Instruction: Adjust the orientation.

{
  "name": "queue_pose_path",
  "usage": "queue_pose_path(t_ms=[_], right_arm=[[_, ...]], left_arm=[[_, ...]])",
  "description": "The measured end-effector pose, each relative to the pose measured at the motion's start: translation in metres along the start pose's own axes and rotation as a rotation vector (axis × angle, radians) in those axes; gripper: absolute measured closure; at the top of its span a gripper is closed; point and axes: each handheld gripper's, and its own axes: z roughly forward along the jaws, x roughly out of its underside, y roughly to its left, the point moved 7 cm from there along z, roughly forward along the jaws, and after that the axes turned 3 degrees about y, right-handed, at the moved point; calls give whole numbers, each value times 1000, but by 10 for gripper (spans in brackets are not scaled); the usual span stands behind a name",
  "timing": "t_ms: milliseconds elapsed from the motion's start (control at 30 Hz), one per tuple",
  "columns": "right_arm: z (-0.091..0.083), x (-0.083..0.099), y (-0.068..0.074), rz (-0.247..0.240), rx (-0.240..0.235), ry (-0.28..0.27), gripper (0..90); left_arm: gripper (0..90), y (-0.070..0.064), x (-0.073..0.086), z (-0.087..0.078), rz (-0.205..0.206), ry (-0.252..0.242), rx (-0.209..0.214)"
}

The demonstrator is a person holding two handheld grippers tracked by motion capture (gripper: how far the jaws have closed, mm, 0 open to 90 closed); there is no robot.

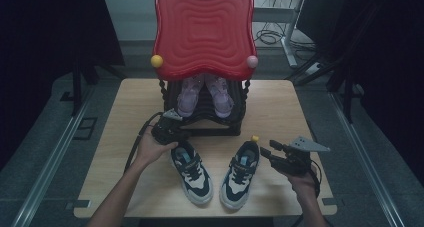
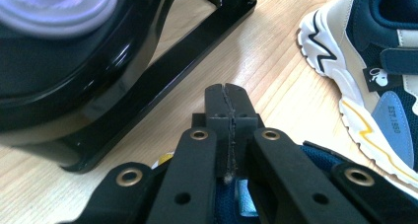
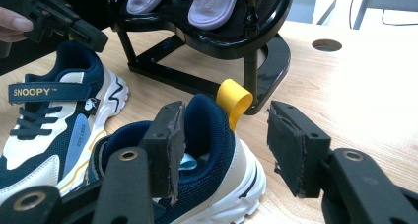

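Note:
Two navy, cream and white sneakers stand on the wooden table [image 1: 280, 102], heels toward a black shoe rack [image 1: 235, 124]. My left gripper [image 1: 181, 133] [image 2: 229, 103] hovers over the heel of the left sneaker [image 1: 192, 169] [image 3: 54, 110], jaws pressed together, nothing visible between them. My right gripper [image 1: 267, 151] [image 3: 229, 135] is open around the heel of the right sneaker [image 1: 240, 174] [image 3: 207, 150]. One jaw is over the shoe's opening, the other outside the heel. The heel's yellow pull loop [image 1: 254, 138] [image 3: 234, 103] stands up between them, untouched.
The rack carries a big red wavy top [image 1: 202, 32] and a pair of purple sandals [image 1: 190, 99] [image 3: 207, 7] on its curved shelf. Its black base bar [image 2: 162, 81] lies just ahead of the left gripper. Bare table lies to the right of the rack.

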Motion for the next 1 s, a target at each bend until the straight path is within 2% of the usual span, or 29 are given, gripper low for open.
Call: queue_pose_path(t_ms=[467,700,900,1000], right_arm=[[1,0,1,0,-2,3,487],[1,0,0,0,0,3,487],[1,0,0,4,0,2,487],[1,1,0,3,2,3,486]], left_arm=[[900,11,36,-33,-23,31,-47],[900,12,53,-45,-48,28,-33],[900,13,66,-55,-63,34,-40],[900,12,71,-58,-71,33,-27]])
